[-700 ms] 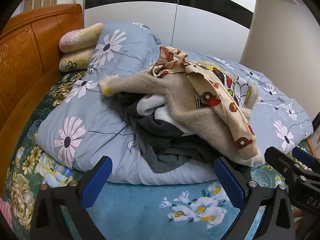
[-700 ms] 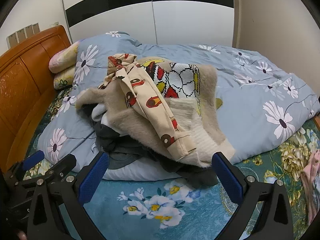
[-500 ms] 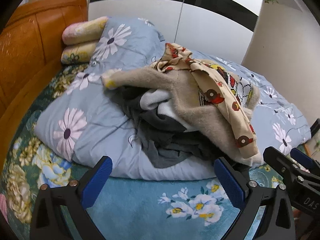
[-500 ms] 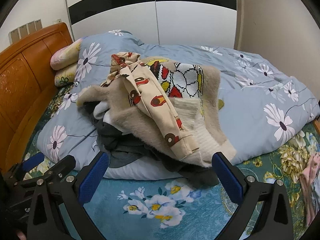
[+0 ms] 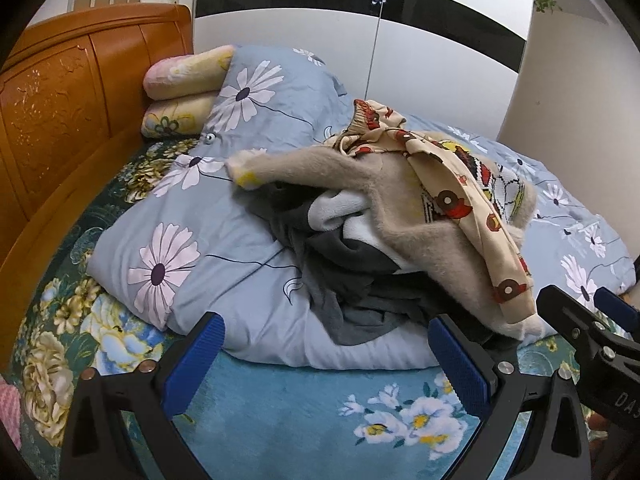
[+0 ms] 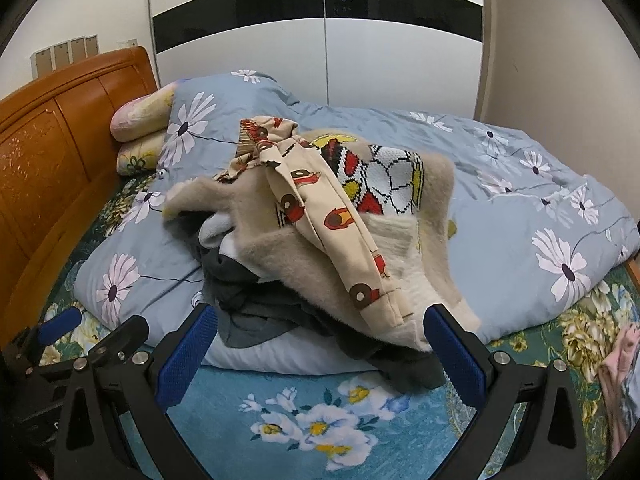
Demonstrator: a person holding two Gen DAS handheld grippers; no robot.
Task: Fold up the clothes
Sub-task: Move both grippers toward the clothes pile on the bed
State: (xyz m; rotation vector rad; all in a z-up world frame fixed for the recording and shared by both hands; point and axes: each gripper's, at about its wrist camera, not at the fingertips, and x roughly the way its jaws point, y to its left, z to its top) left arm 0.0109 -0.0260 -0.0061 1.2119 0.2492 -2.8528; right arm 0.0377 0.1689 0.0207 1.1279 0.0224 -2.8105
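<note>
Left gripper (image 5: 326, 354): nearest the camera, jaws spread wide apart with nothing between the blue pads, held low over the bed's near edge.
Right gripper (image 6: 320, 350): likewise wide apart and empty, just short of the clothes; it also showed at the right edge of the left wrist view (image 5: 592, 332), close beside the left one.
Bedsheet (image 6: 304, 412): blue-green with a flower print, bare in front of both grippers.
Duvet (image 5: 224, 240): pale blue with large daisies, bunched along the bed; the clothes lay on it.
Pile of clothes (image 6: 320, 248): unfolded, heaped on the duvet's near edge, straight ahead of both grippers and not touched by either.
Dark grey garment (image 5: 352, 280): at the bottom of the pile, its edge spilling over the duvet toward the sheet.
Beige fuzzy sweater (image 5: 320, 168): over the grey one, one sleeve stretched out to the left, a knitted colour pattern on its front.
Cream printed garment (image 6: 332, 220): on top, with red and brown motifs, draped diagonally down across the sweater, its lower end hanging near the right gripper's right finger.
Pillows (image 5: 184, 88): two stacked, floral, behind the duvet at the head of the bed.
Headboard (image 5: 72, 112): orange carved wood, on the left.
Wardrobe (image 6: 320, 40): white doors with a black band, farthest back.
</note>
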